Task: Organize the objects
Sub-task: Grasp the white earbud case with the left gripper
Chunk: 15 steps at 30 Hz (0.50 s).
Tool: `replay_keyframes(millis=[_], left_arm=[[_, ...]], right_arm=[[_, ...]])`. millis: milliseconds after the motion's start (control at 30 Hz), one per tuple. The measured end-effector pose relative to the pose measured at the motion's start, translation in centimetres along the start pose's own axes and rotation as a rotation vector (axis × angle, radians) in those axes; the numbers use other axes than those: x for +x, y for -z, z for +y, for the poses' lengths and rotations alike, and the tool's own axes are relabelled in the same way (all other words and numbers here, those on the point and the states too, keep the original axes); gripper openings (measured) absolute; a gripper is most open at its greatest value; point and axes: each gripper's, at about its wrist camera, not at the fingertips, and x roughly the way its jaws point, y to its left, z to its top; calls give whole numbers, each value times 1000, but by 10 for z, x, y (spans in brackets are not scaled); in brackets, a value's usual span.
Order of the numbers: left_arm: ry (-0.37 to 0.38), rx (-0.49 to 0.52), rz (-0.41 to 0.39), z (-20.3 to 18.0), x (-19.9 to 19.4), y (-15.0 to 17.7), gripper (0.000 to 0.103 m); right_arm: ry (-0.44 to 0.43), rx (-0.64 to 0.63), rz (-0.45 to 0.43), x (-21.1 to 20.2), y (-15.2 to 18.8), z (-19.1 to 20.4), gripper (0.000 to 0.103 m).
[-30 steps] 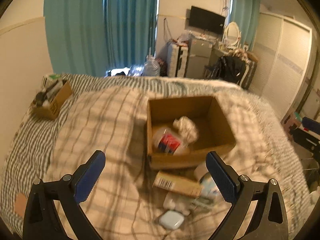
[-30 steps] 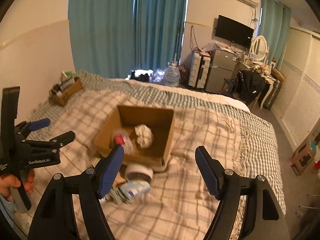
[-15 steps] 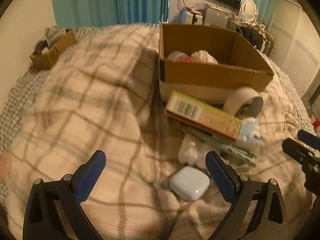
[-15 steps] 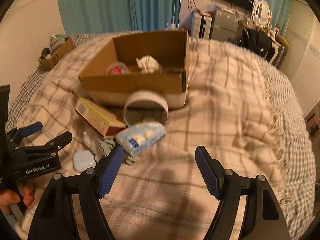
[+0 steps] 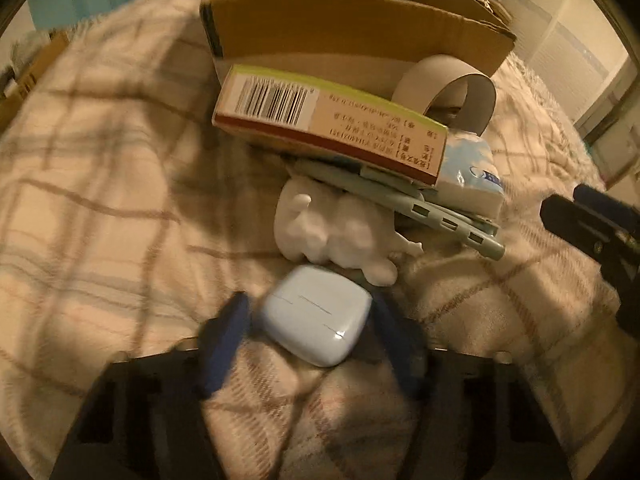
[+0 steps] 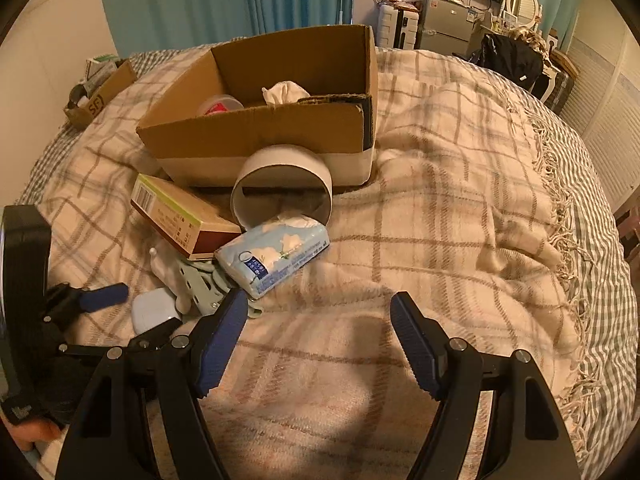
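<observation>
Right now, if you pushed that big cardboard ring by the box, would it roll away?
Probably a little. The cardboard ring stands on its round edge, so it could roll, but the box behind and the tissue pack in front likely block it. It looks hollow and thin, so probably light and squashable.

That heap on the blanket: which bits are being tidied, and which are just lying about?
Being tidied: pale blue rounded plastic case between the closing left tongs; open brown cardboard box; green-edged carton; blue tissue pack.

Lying about: small cardboard box; black bag.
</observation>
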Motion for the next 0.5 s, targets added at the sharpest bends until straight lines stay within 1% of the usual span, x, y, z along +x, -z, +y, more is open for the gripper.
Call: replay_keyframes(millis=[133,233,333,433,500], left_arm=[[16,8,-25,-3,-9,5,58],[8,3,-58,-3,-23,9,58],[14,-56,-96,11,-40,7,58],[24,-127,-125,33,-58,-6,58],[10,-154,-149,46,-70,-13,58]], right_arm=[[6,-9,-5,-2,0,1,73],[-4,-18,-18,-8,-2,2,73],[-22,-62,-44,-18,-7,8,73],[-26,-126,-52,-23,-14,21,73],[-44,-189,-68,-27,-21,37,73]])
